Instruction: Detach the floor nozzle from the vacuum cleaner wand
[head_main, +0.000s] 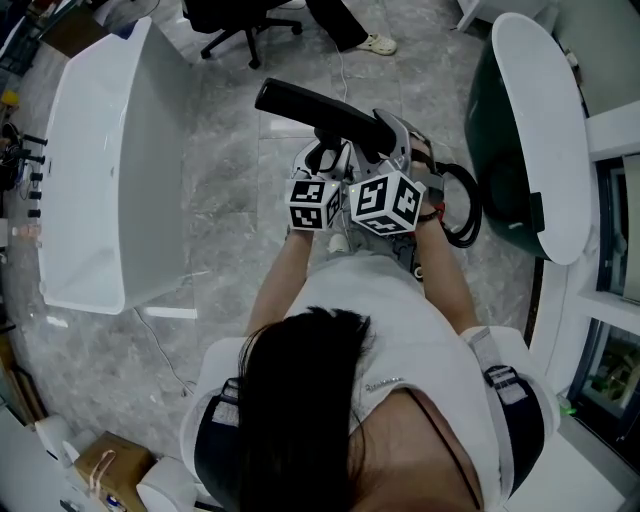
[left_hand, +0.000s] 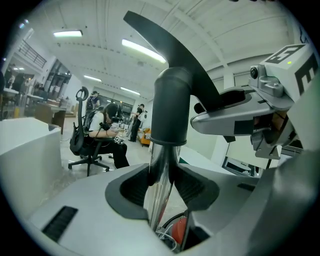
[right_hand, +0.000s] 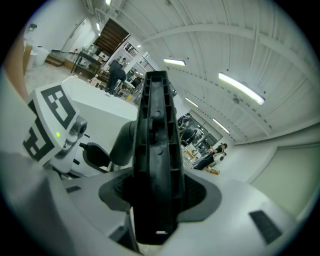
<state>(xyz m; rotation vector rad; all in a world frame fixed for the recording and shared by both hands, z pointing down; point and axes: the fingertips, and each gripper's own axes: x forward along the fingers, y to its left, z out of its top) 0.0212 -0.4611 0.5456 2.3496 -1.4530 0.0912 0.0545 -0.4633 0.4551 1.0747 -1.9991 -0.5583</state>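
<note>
The floor nozzle (right_hand: 156, 150) is held up in front of my chest, its black body pinched between the pads of my right claw (right_hand: 157, 196). Its neck sleeves over the chrome wand (left_hand: 161, 172), which my left claw (left_hand: 162, 186) clamps just below that joint. I reckon one grip on each side of the joint lets me pull them apart. A white table (head_main: 100, 170) stands well off to my left.

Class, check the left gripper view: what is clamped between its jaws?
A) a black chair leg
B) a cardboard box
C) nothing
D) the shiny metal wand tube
D: the left gripper grips the shiny metal wand tube from both sides, just below its black collar.
</note>
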